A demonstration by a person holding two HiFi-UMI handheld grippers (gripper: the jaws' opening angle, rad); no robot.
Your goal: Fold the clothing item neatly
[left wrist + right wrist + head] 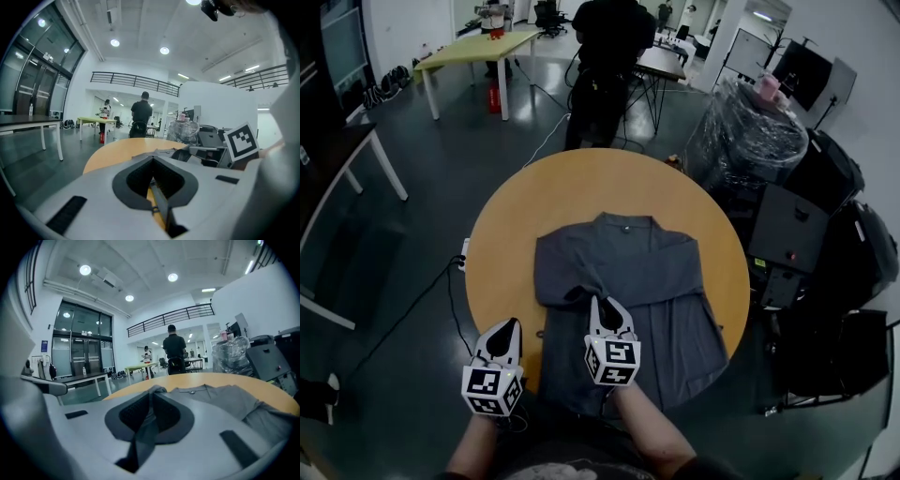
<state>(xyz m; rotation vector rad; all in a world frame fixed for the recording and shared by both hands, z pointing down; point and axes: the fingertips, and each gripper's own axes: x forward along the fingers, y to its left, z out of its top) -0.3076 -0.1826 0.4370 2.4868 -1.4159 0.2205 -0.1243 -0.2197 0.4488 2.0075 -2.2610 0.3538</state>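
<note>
Right gripper (608, 302): jaws nearly together, clamped on a fold of grey shirt (661, 272). Left gripper (507, 325): fully closed, empty, at near edge of round table (511, 225).

Side by side, pointing forward, nearly level: left gripper (515, 323) jaws together, empty; right gripper (604, 302) clamped on shirt (661, 272).

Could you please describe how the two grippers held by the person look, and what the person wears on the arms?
The left gripper and right gripper are alike: white plastic shells tapering to a point, with dark grey textured pads inside. Each carries a cube with black-and-white square markers at its rear. The forearms show no sleeves.
</note>
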